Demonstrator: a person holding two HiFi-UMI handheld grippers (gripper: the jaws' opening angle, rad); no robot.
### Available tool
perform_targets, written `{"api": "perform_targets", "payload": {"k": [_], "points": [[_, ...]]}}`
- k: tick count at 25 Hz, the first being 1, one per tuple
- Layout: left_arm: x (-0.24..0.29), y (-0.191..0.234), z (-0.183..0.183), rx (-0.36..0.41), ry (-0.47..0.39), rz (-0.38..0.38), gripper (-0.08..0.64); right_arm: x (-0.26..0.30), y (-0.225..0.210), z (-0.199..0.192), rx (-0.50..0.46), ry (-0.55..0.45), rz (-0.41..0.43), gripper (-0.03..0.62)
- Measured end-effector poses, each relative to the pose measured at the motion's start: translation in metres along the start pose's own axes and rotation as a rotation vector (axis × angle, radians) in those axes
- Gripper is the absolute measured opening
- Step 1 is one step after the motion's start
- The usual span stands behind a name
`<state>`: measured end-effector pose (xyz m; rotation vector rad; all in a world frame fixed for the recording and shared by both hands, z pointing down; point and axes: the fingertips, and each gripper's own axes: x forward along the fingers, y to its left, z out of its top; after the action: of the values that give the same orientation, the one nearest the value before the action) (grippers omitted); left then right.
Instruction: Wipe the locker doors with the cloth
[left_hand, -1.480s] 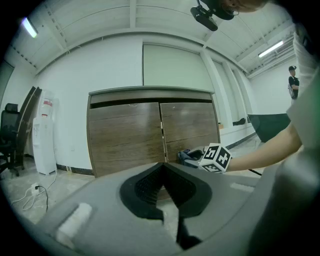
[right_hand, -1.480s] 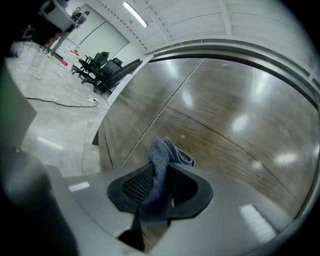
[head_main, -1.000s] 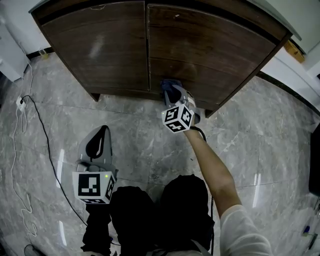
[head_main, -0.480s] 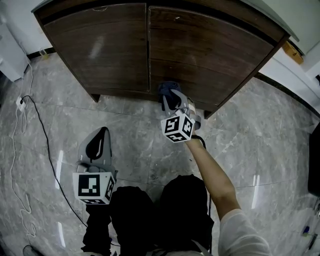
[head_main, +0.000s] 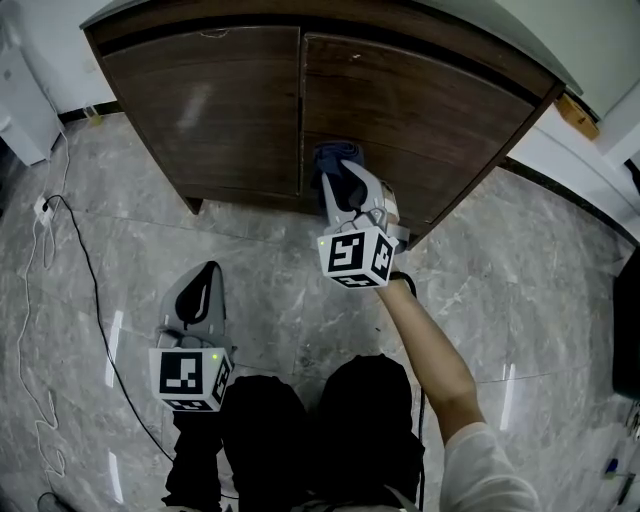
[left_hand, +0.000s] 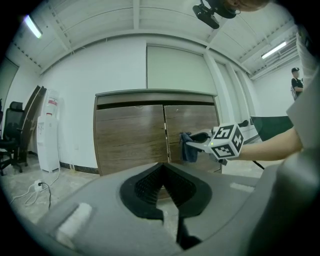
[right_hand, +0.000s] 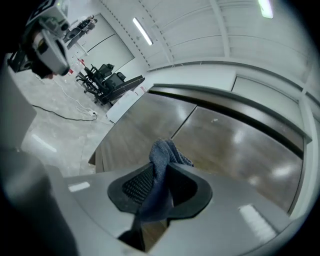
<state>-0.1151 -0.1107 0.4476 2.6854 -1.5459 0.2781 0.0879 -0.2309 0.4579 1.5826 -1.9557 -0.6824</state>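
Cloth (right_hand: 162, 152) pinched between jaws: right gripper view only.

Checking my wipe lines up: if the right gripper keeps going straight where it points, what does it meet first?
The right locker door, beside the seam; the cloth pinched in the right gripper would land first, if not touching already.

Left gripper (head_main: 203, 270) seemingly shut; right (head_main: 347, 192) outstretched
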Motion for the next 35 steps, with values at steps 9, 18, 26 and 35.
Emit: {"api": "perform_targets", "payload": {"k": [9,18,26,35], "points": [[-0.005,-0.001,-0.001,-0.018,-0.006,-0.007,0.003,0.017,-0.061,0.115,-0.007,-0.114,-0.059,0.089],[-0.011,0.01,-0.001,-0.02,-0.01,0.001,0.003,0.044,-0.1,0.145,0.009,-0.1,-0.11,0.089],[-0.009,0.016,-0.006,-0.027,-0.004,0.008,0.003,0.068,-0.098,0.134,0.039,-0.062,-0.098,0.089],[-0.008,0.025,-0.011,-0.027,0.007,0.021,0.003,0.075,-0.051,0.085,0.077,-0.013,-0.062,0.089]]}}
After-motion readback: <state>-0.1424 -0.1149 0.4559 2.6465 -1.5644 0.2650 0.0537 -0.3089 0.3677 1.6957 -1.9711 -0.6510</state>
